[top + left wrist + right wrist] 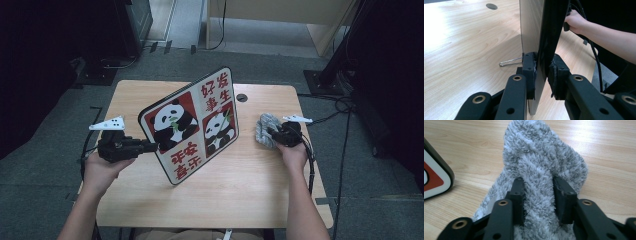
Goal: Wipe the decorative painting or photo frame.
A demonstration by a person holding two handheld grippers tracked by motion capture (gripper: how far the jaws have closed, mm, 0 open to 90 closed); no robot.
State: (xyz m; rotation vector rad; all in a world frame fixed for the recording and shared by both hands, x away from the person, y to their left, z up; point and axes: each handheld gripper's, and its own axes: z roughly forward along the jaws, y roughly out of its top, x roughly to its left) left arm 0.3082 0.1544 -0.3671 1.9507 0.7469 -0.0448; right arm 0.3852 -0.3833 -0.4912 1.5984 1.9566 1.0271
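The left gripper (150,146) clamps the tilted panda board (192,122) by its edge; the right gripper (537,195) seems loosely closed around the grey cloth (544,162) on the tabletop (240,180).

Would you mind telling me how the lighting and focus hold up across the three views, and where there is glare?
High view: the table is evenly lit, the room around it dark. Left gripper view: glare washes out the wood at the left; the board stays sharp, its near face in shadow. Right gripper view: the grey cloth is crisp, with soft glare streaks on the wood behind.
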